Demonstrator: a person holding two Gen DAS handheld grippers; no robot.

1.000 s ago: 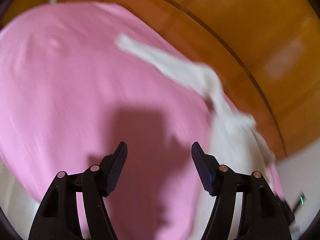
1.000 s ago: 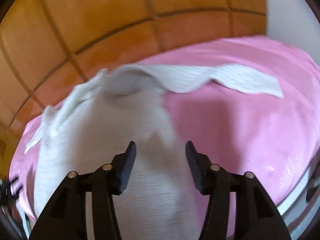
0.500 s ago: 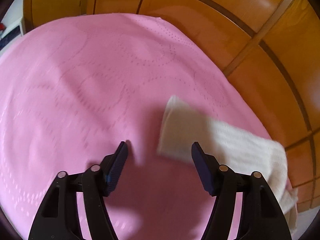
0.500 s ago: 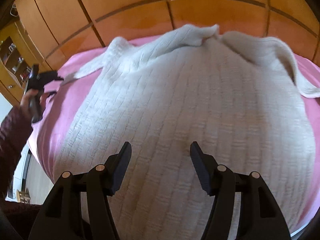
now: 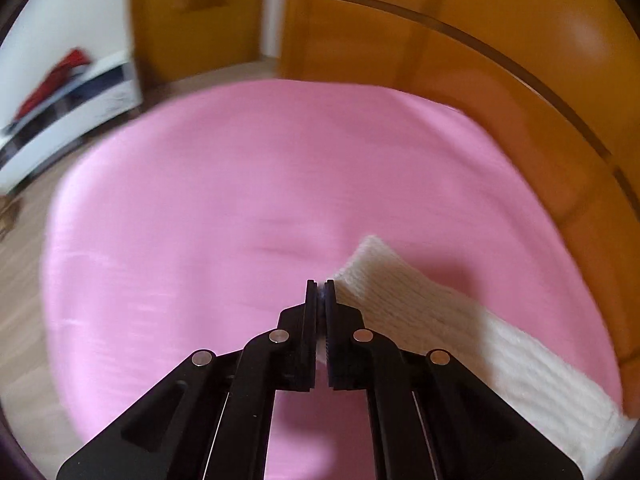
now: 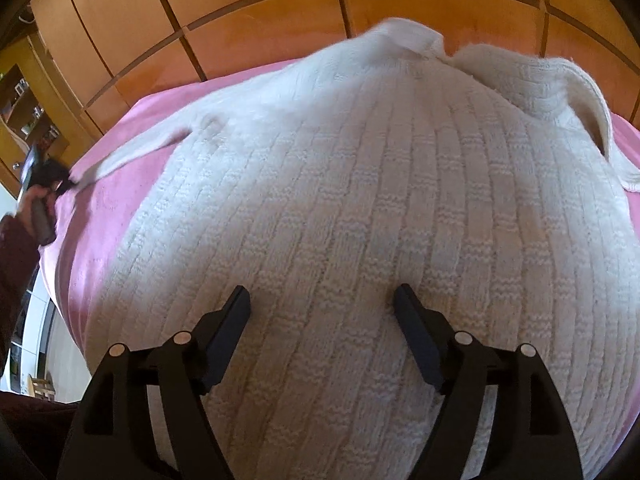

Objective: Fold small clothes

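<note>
1. Step in hand, as I judge it: the first fold, bringing a sleeve in over the body. My left gripper is pinched tight on the cuff of the sleeve of the white knit sweater.

2. Left view: the sleeve trails from my closed jaws off to the right and down, over the pink bedsheet. Wooden panelling stands beyond the bed.

3. Right view: my right gripper has its jaws spread wide, nothing between them. It hangs over the lower middle of the sweater's body; I cannot tell if the tips touch the knit.

4. The sweater lies spread flat on the sheet, collar at the far end near the panelling. Its other sleeve runs off the far right edge. At far left the held sleeve stretches out to my left hand.

5. Next move, my guess: carry the cuff across the body and lay it flat, while the right gripper presses down to pin the body. The knit looks soft and stretchy, so it may drag.
</note>
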